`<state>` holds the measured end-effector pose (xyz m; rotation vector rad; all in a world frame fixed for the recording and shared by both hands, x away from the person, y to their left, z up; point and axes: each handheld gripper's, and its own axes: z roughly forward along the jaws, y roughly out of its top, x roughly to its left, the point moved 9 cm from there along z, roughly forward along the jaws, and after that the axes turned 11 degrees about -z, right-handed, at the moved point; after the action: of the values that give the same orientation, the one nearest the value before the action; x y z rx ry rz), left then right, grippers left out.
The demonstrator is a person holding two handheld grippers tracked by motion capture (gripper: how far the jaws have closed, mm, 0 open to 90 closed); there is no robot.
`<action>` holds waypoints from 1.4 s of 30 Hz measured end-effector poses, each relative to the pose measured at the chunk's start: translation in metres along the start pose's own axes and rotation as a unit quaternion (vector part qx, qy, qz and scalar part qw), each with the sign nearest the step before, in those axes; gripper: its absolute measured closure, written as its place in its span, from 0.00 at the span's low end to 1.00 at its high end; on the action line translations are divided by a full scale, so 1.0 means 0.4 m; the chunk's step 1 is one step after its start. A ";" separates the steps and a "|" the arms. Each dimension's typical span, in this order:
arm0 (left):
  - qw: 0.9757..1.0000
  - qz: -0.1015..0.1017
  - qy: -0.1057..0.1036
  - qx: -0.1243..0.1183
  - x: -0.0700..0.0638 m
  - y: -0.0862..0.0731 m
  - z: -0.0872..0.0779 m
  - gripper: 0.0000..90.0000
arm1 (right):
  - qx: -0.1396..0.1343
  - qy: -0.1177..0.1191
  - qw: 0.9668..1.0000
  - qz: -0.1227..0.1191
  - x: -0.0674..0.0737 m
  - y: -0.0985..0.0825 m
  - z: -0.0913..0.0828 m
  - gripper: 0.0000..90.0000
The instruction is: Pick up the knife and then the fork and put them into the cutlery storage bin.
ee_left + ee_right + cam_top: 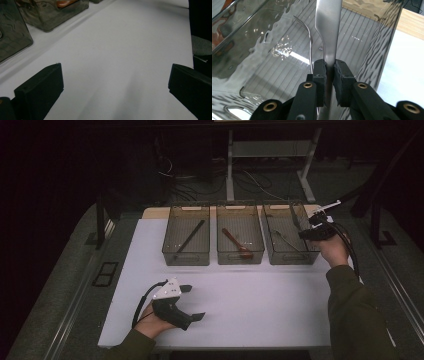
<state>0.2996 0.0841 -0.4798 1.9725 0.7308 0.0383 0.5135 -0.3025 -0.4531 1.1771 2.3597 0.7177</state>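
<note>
Gripping a flat steel utensil (328,27) by its narrow neck, the right gripper (329,72) has its pads pressed tight on the metal, so the broad polished blade stands out past the jaws over the right-hand bin (290,257). I would call it a table knife or a slim spatula; the shape is too plain to be sure. Held by the neck like that, it stays in line with the bin's long side, which suits lowering it in lengthwise. Under it, on the ribbed floor of that smoky clear bin, lies another thin metal piece (310,37) with a curved end. The middle bin (240,256) holds a wooden spoon (237,243), and the left bin (186,257) holds a long dark utensil (190,236). Near the front of the white mat (260,305), the left gripper (191,303) rests low with its jaws wide apart and nothing between them, seemingly waiting.
</note>
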 end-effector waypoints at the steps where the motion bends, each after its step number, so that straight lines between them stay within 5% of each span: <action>1: 1.000 0.000 0.000 0.001 -0.001 0.000 0.000 0.00 | 0.002 0.000 1.000 0.000 0.000 -0.001 0.003 0.89; 23: 1.000 0.001 -0.001 0.001 -0.003 0.001 0.000 0.00 | 0.023 0.008 1.000 -0.016 0.032 0.004 0.042 0.85; 34: 1.000 -0.001 -0.001 0.002 -0.003 0.000 0.001 0.00 | -0.018 0.043 0.999 0.020 0.036 0.021 0.023 0.60; 42: 1.000 0.000 -0.001 0.002 -0.003 -0.001 0.002 0.00 | -0.053 0.048 0.997 0.028 0.040 0.039 -0.006 0.40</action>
<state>0.2988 0.0831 -0.4802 1.9766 0.7301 0.0350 0.5125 -0.2820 -0.4437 1.1915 2.3413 0.9251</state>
